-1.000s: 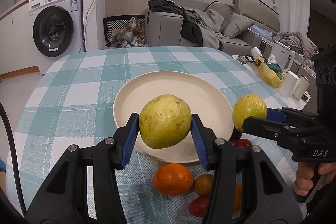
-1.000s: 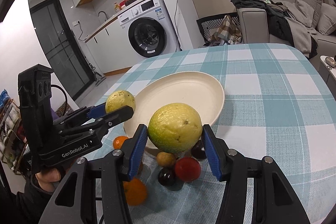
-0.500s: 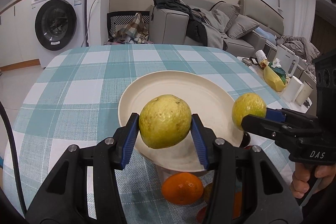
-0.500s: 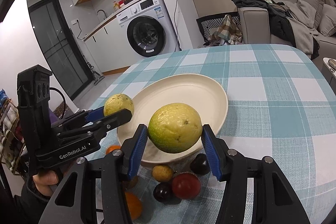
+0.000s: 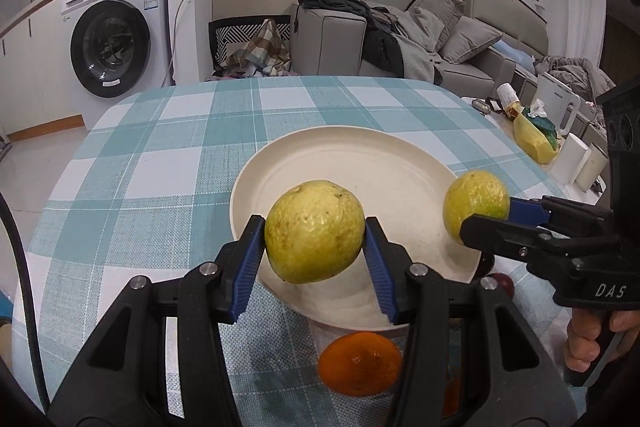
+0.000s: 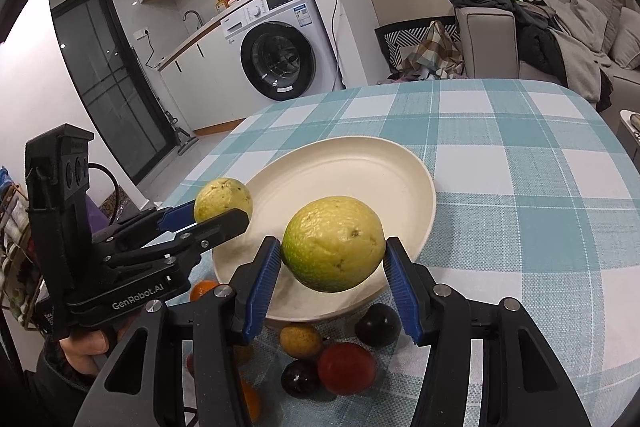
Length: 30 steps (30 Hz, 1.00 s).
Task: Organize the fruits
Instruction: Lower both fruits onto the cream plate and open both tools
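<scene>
A large yellow-green fruit (image 5: 316, 239) hangs between the blue pads of my left gripper (image 5: 314, 223), which is shut on it above the near rim of the cream plate (image 5: 360, 155). My right gripper (image 6: 332, 243) is shut on a second yellow-green fruit (image 6: 334, 247), also over the plate's (image 6: 360, 167) near edge. Each wrist view catches the other gripper from the side: the right gripper (image 5: 484, 217) with its fruit (image 5: 474, 199), the left gripper (image 6: 220, 213) with its fruit (image 6: 222, 197). Nothing lies on the plate.
Loose fruits lie on the checked tablecloth (image 6: 520, 187) in front of the plate: an orange (image 5: 360, 363), a red fruit (image 6: 346, 367), two dark plums (image 6: 378, 325), a small yellow-brown one (image 6: 300, 341). A person's hands grip both handles. A washing machine and a sofa stand beyond the table.
Both grippers, still holding their fruits, have edged forward over the plate's near rim. The loose fruits now sit lower in both views.
</scene>
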Each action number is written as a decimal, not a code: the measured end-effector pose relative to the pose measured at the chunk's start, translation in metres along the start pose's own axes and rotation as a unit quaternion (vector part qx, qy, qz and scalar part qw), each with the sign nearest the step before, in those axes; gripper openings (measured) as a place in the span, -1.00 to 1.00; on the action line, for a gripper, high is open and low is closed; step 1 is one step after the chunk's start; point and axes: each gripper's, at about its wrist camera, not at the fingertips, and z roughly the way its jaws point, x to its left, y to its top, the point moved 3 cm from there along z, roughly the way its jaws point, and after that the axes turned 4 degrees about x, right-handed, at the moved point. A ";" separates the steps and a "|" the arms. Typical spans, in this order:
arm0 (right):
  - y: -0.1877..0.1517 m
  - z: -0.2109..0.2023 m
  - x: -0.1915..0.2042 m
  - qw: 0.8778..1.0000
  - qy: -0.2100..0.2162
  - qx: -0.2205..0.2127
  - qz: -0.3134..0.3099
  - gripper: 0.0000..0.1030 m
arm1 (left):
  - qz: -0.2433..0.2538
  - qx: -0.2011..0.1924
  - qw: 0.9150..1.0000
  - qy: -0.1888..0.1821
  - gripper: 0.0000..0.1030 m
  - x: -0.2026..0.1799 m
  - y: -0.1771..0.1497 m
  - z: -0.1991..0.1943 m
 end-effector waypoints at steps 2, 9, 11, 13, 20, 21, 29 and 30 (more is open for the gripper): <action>-0.001 0.003 -0.001 1.000 -0.002 0.006 -0.001 0.05 | 0.001 -0.002 1.000 0.004 -0.09 0.000 0.000 0.000; -0.002 0.012 0.001 1.000 -0.008 0.023 -0.010 0.06 | 0.005 0.008 1.000 0.009 -0.09 -0.002 -0.001 0.002; -0.002 0.014 0.001 1.000 -0.008 0.026 -0.011 0.05 | 0.006 0.013 1.000 0.009 -0.09 -0.001 -0.001 0.004; -0.002 0.016 0.001 0.999 -0.009 0.030 -0.012 0.05 | 0.007 0.019 1.000 0.009 -0.09 -0.002 -0.001 0.006; 0.002 0.027 0.006 0.998 -0.024 0.046 -0.029 0.05 | 0.005 0.051 0.999 0.012 -0.09 -0.001 -0.001 0.021; 0.003 0.028 0.006 0.998 -0.027 0.049 -0.030 0.05 | 0.006 0.055 0.998 0.014 -0.09 -0.001 -0.002 0.023; 0.005 0.036 0.006 0.997 -0.032 0.061 -0.032 0.05 | 0.016 0.061 0.998 0.020 -0.09 -0.005 -0.003 0.028; 0.005 0.036 0.006 0.997 -0.032 0.060 -0.033 0.05 | 0.017 0.060 0.998 0.020 -0.09 -0.006 -0.003 0.027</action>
